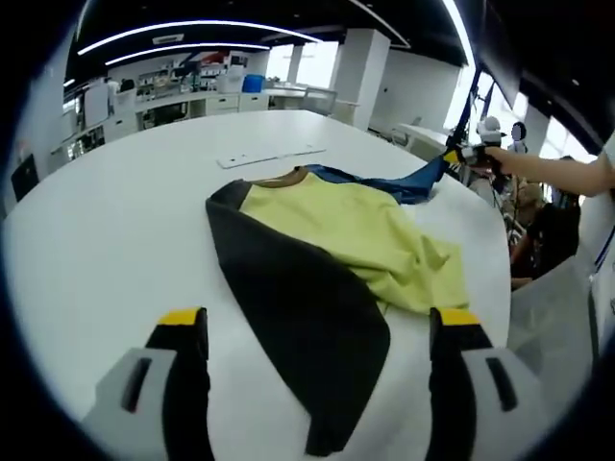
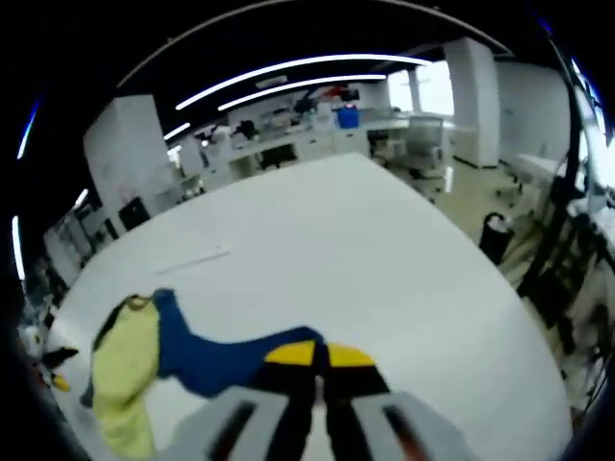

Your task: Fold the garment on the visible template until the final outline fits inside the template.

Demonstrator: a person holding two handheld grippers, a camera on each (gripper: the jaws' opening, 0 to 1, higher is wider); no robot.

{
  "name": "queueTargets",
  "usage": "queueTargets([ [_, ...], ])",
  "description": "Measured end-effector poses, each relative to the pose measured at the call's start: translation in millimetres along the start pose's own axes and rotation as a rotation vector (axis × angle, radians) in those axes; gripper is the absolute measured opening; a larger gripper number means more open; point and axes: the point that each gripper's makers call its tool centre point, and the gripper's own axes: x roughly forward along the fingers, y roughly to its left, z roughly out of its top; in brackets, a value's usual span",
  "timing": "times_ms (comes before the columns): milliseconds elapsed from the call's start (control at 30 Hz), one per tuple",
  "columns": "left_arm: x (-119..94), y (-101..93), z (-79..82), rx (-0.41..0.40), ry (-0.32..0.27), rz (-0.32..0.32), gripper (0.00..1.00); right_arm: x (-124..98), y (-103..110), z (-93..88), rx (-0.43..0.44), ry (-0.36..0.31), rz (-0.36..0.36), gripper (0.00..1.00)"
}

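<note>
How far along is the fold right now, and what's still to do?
Early stage. Done: the black sleeve and yellow body of the garment lie loosely spread on the white table. In hand: the right gripper is shut on the blue sleeve, drawing it outward; the left gripper hovers open above the black sleeve. Left: every fold. I can't make out a template outline.

The left gripper (image 1: pixel 320 331) hovers with its yellow-tipped jaws spread wide and nothing between them. At two o'clock in the left gripper view, the person's bare forearm (image 1: pixel 557 173) reaches in holding the right gripper (image 1: pixel 468 155). In its own view, the right gripper (image 2: pixel 320 357) has its jaws pressed together.
</note>
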Motion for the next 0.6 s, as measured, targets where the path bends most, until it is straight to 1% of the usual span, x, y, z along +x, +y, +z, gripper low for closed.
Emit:
queueTargets([
  [67,2.0,1.6,-3.6,-0.001,0.009,0.001,0.93,4.1,-7.2,-1.2,-0.008,0.019,-0.024,0.0],
  [200,2.7,3.3,-5.5,-0.01,0.012,0.0,0.93,1.9,-5.7,-7.6,-0.017,0.032,-0.055,0.0],
  [333,2.8,4.9,-5.5,-0.015,0.015,0.003,0.93,6.7,-12.3,-13.6,-0.022,0.062,-0.08,0.0],
  [433,2.8,5.7,-6.1,-0.019,0.016,0.005,0.93,9.3,-13.4,-16.5,-0.035,0.078,-0.088,0.0],
  [467,2.9,5.8,-6.6,-0.021,0.016,0.005,0.93,13.9,-18.2,-14.9,-0.034,0.083,-0.087,0.0],
  [567,2.8,5.4,-8.1,-0.024,0.021,0.008,0.93,15.2,-18.2,-18.1,-0.04,0.094,-0.091,0.0],
  [600,2.8,5.3,-8.9,-0.028,0.024,0.009,0.93,29.2,-33.7,-18.5,-0.042,0.1,-0.09,0.0],
])
